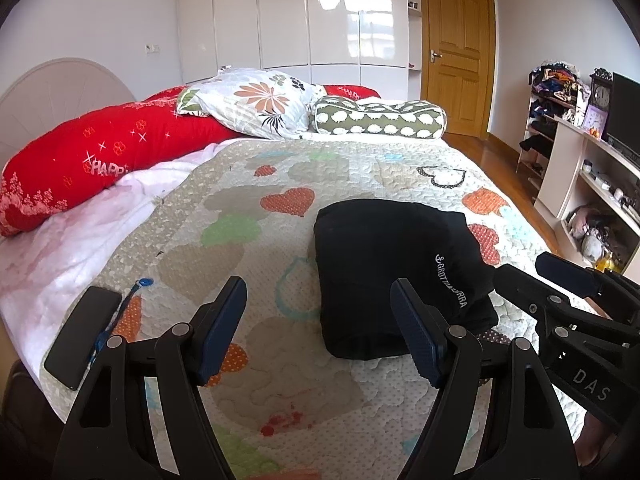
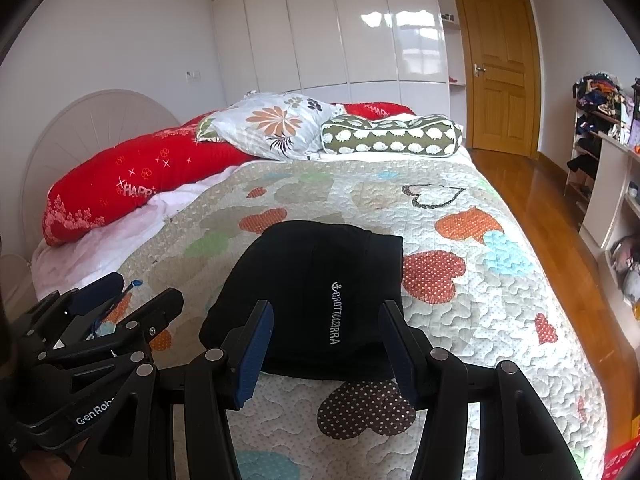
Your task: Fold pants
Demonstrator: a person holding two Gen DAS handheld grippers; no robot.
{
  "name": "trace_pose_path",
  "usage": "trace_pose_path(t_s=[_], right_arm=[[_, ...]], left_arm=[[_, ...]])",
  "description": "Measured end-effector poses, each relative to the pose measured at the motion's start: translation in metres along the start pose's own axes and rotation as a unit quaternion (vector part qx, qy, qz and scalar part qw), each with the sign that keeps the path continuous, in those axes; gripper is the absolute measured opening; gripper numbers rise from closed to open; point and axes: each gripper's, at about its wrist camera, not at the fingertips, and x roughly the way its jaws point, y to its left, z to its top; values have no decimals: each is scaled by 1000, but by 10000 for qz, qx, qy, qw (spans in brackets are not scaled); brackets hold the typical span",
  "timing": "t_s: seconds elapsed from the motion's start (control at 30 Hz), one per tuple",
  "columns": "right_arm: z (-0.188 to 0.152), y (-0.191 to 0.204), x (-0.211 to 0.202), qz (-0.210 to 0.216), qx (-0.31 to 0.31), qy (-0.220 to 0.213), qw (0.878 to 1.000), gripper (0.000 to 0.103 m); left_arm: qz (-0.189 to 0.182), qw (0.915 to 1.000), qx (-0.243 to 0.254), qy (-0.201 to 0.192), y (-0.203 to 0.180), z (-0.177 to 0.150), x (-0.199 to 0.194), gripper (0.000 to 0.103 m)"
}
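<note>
The black pants (image 2: 316, 296) lie folded into a compact bundle on the bed's heart-patterned quilt (image 2: 472, 320), toward the near edge and a little to the right of the bed's middle, with a line of white lettering running along the top layer. Both pairs of tongs hover just short of the bundle, side by side and close together. The left tongs (image 1: 320, 328) are spread wide with nothing between the blue pads, only bare quilt showing in the gap; the bundle sits just beyond and to the right of them. The right tongs (image 2: 326, 352) are parted too, released and holding nothing, their pads framing the near edge of the pants without pressing on the cloth. To the left, near the edge of the bed, a dark phone (image 1: 82, 336) lies flat on the quilt beside a blue cord. At the head of the bed a long red cushion (image 1: 100, 160), a flowered pillow (image 1: 256, 104) and a green bolster (image 1: 380, 118) rest against one another. Glossy white wardrobes (image 1: 288, 16) and a wooden door (image 1: 458, 56) stand behind, and cluttered shelves (image 1: 552, 108) line the right wall.
</note>
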Motion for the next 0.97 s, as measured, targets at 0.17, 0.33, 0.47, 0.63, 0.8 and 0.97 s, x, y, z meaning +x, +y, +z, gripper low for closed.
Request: trace_pose_path(t_s=[0.17,0.33,0.47,0.63,0.8,0.97], right_arm=[[-1,-1,4,1,12,56,10000,53],[-2,-2,6,6,15,88,10000,53],[-2,-2,7,-1,11,84,10000,53],[-2,-1,7,-2,4,106,9999,53],[-1,0,7,5,-12,95,10000,53],[-1,-1,6,-3,-18,101,9999,53]], left_arm=[[-1,10000,-1,15,-1,-1,2,76],[-22,10000,-17,61,-2,-3,4,76],[-25,10000,-27,76,-2,-3,5,76],[-26,10000,-34,75,-2,-3,5,76],[-20,10000,-23,40,-2,-3,4,76],[-64,10000,-6,-1,-2,-2,2,76]])
